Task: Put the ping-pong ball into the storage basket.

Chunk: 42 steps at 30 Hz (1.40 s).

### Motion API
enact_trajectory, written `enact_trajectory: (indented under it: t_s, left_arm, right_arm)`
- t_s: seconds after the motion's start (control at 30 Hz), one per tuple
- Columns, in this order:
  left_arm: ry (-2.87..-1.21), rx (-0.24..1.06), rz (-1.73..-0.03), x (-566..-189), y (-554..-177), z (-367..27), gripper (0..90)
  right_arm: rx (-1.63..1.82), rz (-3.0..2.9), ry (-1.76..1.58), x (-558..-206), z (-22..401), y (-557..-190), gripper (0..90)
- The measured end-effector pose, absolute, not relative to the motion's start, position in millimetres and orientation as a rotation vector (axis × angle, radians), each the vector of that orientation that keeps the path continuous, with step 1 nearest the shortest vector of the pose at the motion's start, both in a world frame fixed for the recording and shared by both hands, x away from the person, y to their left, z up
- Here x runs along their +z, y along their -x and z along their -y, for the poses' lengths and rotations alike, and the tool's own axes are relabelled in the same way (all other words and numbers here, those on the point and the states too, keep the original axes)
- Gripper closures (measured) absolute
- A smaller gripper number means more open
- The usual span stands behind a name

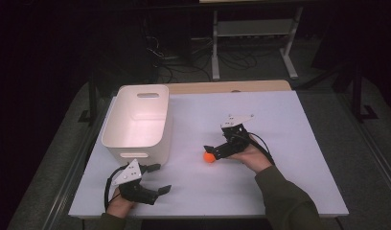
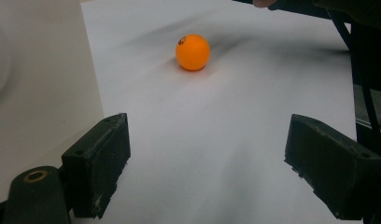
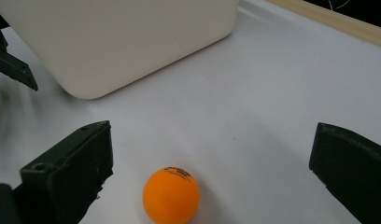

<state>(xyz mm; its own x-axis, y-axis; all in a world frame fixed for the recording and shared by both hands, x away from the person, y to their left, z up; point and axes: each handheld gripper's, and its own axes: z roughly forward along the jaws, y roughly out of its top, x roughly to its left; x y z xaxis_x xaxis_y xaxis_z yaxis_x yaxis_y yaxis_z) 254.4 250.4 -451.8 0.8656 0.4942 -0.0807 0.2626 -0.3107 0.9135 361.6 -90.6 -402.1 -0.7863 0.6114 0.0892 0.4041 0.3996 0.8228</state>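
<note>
An orange ball [image 1: 209, 157] lies on the white table top [image 1: 289, 182], right of a white bin [image 1: 138, 120]. My right gripper [image 1: 211, 152] reaches the ball from the right and is open. In the right gripper view the ball [image 3: 171, 195] rests on the table between the two spread jaws of that gripper [image 3: 212, 154], touching neither. My left gripper [image 1: 161, 178] stands open near the front edge, just below the bin's near corner. In the left gripper view the ball [image 2: 193, 51] lies well ahead of its gripper [image 2: 207, 144], whose jaws hold nothing.
The bin, with a handle slot [image 1: 148, 95] in its far wall, looks empty; its side [image 2: 39, 84] stands close to my left jaw. A wooden strip [image 1: 232, 87] runs along the table's back edge. Behind are desk legs and cables [image 1: 232, 60] on a dark floor.
</note>
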Motion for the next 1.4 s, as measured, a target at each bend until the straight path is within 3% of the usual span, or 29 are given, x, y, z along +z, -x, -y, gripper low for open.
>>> enact_trajectory:
  t_s: [1.4]
  left_arm:
    - [-1.915,0.260,-0.553,-451.7,-253.8,-250.1,14.0]
  right_arm:
    - [1.245,-2.560,-0.871,-426.9,68.6,-364.4,0.0]
